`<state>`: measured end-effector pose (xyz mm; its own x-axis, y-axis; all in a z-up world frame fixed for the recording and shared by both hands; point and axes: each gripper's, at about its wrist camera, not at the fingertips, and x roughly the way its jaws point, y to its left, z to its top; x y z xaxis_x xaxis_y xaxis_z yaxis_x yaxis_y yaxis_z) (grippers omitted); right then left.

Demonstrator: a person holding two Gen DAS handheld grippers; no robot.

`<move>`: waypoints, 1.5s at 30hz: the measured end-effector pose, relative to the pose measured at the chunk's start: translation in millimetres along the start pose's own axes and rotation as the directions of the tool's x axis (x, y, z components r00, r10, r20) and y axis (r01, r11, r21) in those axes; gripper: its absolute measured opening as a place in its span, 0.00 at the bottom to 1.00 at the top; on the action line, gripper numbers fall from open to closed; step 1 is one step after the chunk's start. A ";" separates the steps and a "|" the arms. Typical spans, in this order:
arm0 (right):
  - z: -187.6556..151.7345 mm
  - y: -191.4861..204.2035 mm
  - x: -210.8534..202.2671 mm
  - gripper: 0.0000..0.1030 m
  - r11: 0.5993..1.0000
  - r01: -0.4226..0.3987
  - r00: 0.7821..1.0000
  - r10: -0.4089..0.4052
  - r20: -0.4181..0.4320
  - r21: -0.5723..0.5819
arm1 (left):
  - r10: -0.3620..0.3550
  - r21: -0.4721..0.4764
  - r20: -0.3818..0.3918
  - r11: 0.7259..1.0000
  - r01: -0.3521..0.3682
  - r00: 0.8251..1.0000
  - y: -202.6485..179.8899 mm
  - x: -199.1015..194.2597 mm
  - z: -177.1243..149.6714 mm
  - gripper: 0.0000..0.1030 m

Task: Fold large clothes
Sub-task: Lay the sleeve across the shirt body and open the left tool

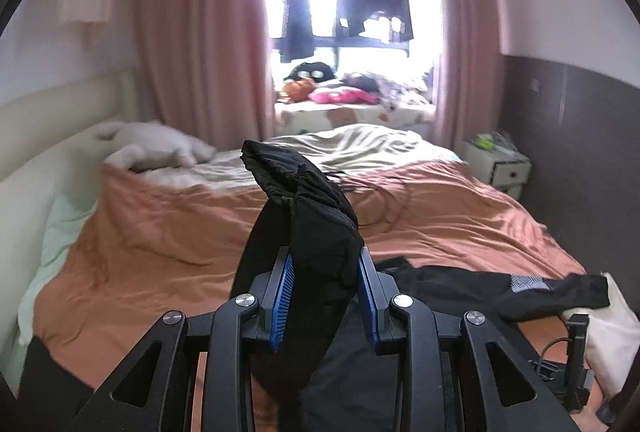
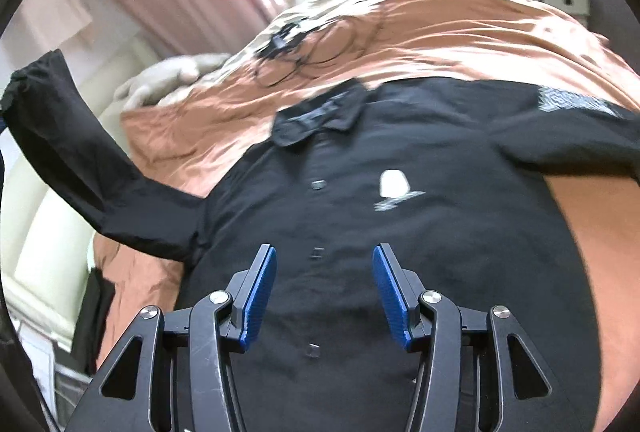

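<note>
Left gripper (image 1: 325, 282) jaws pinch the black shirt's (image 2: 360, 232) bunched sleeve; right gripper (image 2: 325, 290) jaws gape above its buttoned front.

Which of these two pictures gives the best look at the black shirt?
The right wrist view: the black shirt lies spread out, collar and buttons visible. The left wrist view shows only its bunched sleeve in the left gripper.

Left tool (image 1: 325, 274) clamps black fabric, raised; right tool (image 2: 324, 284) hangs spread apart.
</note>
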<state>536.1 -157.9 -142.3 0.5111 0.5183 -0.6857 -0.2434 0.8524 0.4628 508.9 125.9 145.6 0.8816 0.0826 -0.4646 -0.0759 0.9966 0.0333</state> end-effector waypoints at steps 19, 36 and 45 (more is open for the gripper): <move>-35.6 -140.6 -67.8 0.49 0.969 0.086 0.993 -0.102 0.056 0.232 | -0.276 0.118 -0.308 0.938 0.324 0.911 -196.3 118.4 -55.5 0.85; -15.3 -110.4 8.5 0.49 0.985 0.066 0.998 -0.064 -0.023 0.157 | -0.083 0.020 -0.331 0.995 0.095 0.940 -38.1 101.0 -116.1 0.81; 8.6 -107.7 47.7 0.49 0.984 0.070 0.997 -0.061 -0.056 0.161 | -0.009 -0.067 -0.412 0.998 -0.021 0.911 43.5 115.7 -176.9 0.66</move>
<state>593.8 -225.5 -220.0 0.4780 0.4682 -0.7432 -0.0713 0.8640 0.4984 525.2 177.8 -63.2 0.6122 0.0644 -0.7881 -0.1250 0.9920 -0.0161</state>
